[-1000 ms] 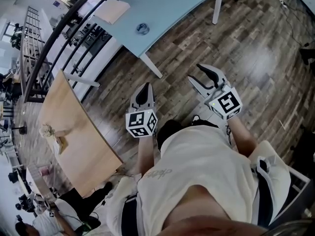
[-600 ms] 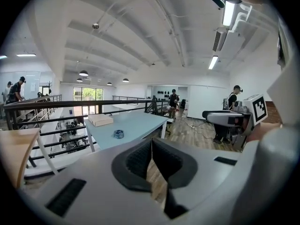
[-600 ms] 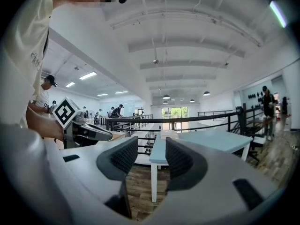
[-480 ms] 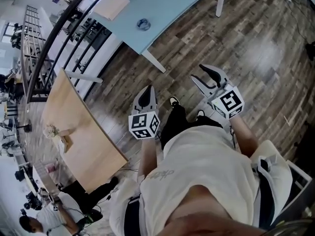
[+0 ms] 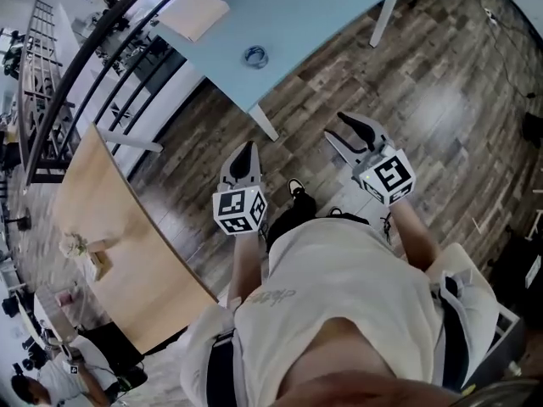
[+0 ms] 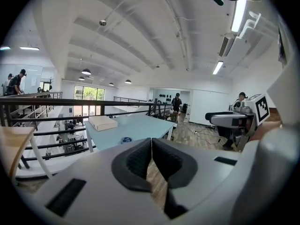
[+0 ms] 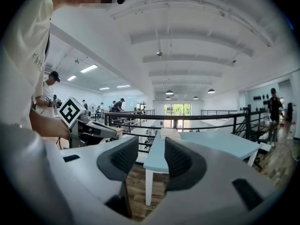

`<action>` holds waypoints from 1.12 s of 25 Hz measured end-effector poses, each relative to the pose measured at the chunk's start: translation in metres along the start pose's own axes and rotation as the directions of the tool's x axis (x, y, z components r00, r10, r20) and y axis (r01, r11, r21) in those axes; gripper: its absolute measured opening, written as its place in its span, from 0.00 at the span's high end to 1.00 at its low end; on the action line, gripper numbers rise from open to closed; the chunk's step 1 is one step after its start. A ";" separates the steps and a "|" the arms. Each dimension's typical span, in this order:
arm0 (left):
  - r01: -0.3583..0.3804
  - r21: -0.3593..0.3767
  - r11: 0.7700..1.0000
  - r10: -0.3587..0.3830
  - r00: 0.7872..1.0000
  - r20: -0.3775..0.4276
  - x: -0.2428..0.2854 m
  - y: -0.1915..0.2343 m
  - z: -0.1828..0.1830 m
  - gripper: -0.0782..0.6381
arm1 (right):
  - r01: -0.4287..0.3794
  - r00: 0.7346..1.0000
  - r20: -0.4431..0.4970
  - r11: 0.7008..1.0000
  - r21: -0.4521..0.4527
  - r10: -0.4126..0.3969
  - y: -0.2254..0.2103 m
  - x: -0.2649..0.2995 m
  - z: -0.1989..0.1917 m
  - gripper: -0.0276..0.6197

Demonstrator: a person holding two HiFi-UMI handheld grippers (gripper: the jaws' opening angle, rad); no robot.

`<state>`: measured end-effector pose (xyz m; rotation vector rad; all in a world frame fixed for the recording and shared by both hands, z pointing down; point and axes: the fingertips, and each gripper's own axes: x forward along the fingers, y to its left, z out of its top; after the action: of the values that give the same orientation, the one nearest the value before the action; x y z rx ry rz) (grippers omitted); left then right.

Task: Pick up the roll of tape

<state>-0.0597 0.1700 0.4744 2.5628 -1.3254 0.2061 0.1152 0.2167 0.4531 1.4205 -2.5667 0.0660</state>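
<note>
The roll of tape [image 5: 255, 56] is a small blue-grey ring lying flat on the light blue table [image 5: 322, 7]; the left gripper view shows the tape [image 6: 125, 139] just left of my jaws. Both grippers hang over the wooden floor, well short of the table. My left gripper [image 5: 247, 151] is shut, its pads [image 6: 140, 156] meeting with nothing between them. My right gripper [image 5: 334, 125] stands open and its jaws are closing a little; between them I see only the table [image 7: 201, 146] far ahead.
A flat cardboard box [image 5: 193, 15] lies on the blue table beyond the tape. White table legs [image 5: 263, 121] stand ahead of the left gripper. A black railing [image 5: 102, 49] runs along the left, and a wooden table [image 5: 110, 219] stands at the near left.
The person has stepped forward over the floor, carrying both grippers along. A shoe now shows between the grippers. The blue table and the tape have shifted slightly in the head view.
</note>
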 end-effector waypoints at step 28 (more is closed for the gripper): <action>0.060 -0.089 0.994 -0.060 0.998 0.002 0.105 0.118 0.027 0.86 | 0.041 0.995 -0.094 0.999 0.001 -0.040 -0.046 0.145 0.015 0.68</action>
<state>-0.0955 0.0153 0.4919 2.5239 -1.2268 0.1333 0.0767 0.0694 0.4651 1.4347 -2.4627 0.1267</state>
